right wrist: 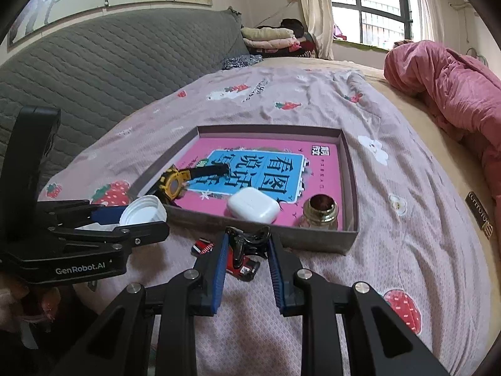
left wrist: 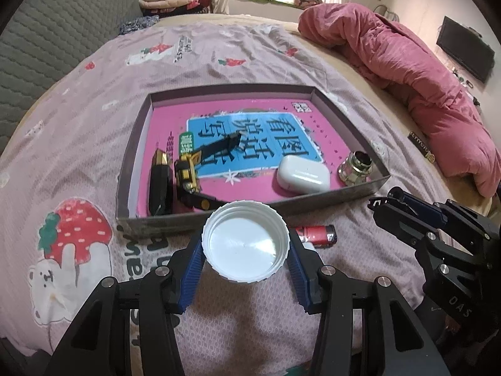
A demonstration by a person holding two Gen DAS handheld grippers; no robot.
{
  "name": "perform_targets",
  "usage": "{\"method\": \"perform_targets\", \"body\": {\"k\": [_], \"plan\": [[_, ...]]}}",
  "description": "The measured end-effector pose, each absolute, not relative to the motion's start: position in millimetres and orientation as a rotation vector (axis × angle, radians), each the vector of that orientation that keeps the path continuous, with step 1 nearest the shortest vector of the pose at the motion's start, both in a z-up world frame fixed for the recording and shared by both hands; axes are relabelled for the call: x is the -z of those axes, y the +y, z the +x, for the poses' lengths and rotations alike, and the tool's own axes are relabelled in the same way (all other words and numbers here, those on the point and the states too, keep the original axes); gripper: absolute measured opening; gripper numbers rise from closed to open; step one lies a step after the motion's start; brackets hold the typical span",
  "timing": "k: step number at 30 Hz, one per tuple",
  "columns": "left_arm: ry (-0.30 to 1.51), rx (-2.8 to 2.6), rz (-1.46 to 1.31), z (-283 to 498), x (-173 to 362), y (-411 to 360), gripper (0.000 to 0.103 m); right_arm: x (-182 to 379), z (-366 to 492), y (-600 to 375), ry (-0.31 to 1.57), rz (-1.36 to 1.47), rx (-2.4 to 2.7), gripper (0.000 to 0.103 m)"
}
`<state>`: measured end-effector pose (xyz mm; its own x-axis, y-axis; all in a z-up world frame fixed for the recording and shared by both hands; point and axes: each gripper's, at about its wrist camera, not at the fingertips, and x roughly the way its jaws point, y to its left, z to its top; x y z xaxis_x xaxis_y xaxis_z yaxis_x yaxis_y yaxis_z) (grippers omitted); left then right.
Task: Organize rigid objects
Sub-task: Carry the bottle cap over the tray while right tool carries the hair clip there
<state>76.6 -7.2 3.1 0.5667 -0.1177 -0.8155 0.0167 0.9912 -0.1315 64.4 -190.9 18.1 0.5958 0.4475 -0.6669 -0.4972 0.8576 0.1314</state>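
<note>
Left gripper (left wrist: 245, 250) clamps white ribbed plastic cap (left wrist: 245, 242), right gripper (right wrist: 245, 244) pinches black plastic claw clip (right wrist: 247, 240); both near shallow grey cardboard tray (left wrist: 219, 217) front edge, probably for drop-in.

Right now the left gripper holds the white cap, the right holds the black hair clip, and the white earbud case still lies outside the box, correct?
Not quite: the white earbud case lies inside the box, as the left wrist view shows. The left gripper does hold the white cap, and the right gripper the black hair clip.
</note>
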Motion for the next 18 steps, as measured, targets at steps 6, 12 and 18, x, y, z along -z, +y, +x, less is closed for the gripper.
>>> {"method": "perform_targets", "body": {"k": [6, 12, 18], "plan": [[0.945, 0.075, -0.116, 79.4, -13.2, -7.0, 0.051, -24.8, 64.8, -192.7, 0.737, -0.054, -0.545, 0.026], [0.926, 0.071, -0.122, 83.3, -21.2, -4.7, 0.051, -31.1, 67.0, -193.4, 0.721, -0.049, -0.539, 0.026], [0.909, 0.067, -0.139, 87.6, -27.5, -3.1, 0.051, -37.7, 69.2, -192.2, 0.701, -0.051, -0.531, 0.026]]}}
